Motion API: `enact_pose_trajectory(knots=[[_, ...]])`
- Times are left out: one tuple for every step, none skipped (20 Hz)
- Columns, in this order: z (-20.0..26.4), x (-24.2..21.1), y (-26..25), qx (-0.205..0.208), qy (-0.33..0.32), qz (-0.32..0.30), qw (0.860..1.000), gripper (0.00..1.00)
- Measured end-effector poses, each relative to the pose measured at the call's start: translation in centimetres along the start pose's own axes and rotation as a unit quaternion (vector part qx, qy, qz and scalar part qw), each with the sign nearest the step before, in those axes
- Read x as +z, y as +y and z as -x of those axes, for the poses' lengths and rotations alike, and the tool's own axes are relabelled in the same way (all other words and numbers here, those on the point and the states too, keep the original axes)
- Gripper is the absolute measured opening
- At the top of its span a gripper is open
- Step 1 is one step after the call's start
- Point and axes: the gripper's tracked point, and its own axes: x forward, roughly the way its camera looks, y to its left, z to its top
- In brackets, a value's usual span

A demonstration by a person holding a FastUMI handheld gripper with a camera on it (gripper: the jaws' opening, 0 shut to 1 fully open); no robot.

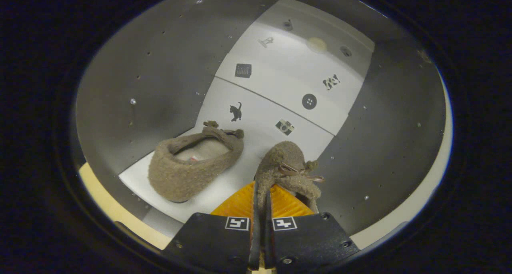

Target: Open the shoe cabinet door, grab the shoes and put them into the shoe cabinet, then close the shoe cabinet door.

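Observation:
I am looking into the open shoe cabinet (160, 82), its grey side walls running back to a white rear panel. A brown fuzzy shoe (192, 166) lies on the white shelf (240, 182) near the left wall, toe pointing inward. My gripper (261, 198) is shut on the heel edge of a second brown fuzzy shoe (286, 162) with a small ribbon bow. That shoe sits just ahead of the fingers, beside the right wall and to the right of the first shoe. I cannot tell whether it rests on the shelf.
The white rear panel (292, 70) carries small dark picture stickers and a few holes. The right side wall (380, 146) stands close to the held shoe. A pale wooden front edge (104, 202) runs below the shelf at the left.

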Motion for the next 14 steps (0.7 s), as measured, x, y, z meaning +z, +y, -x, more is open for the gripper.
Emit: enact_pose_trajectory(knots=[[-0.8,0.2,-0.3,-0.005,0.003,0.009,1.000,0.08],[-1.5,0.4,-0.5,-0.013,-0.001,0.014,1.000,0.08],[-2.2,0.7,-0.7,-0.017,-0.006,0.014,1.000,0.08],[-2.9,0.8,-0.6,-0.019,-0.011,0.013,1.000,0.08],[-3.3,0.6,-0.5,-0.020,-0.012,0.010,1.000,0.08],[-3.7,0.6,-0.5,-0.023,-0.020,0.004,1.000,0.08],[-3.9,0.7,-0.5,-0.023,-0.028,-0.001,0.999,0.09],[-4.0,0.8,-0.5,-0.024,-0.039,-0.014,0.999,0.10],[-4.0,1.0,-0.6,-0.024,-0.047,-0.027,0.998,0.16],[-3.7,1.3,-1.0,-0.027,-0.060,-0.039,0.997,0.23],[-3.5,1.7,-1.1,-0.025,-0.068,-0.048,0.996,0.29],[-3.5,1.5,-1.3,-0.025,-0.071,-0.057,0.996,0.36],[-3.2,1.6,-1.6,-0.027,-0.073,-0.068,0.995,0.42],[-2.9,1.7,-2.1,-0.031,-0.073,-0.078,0.994,0.49]])
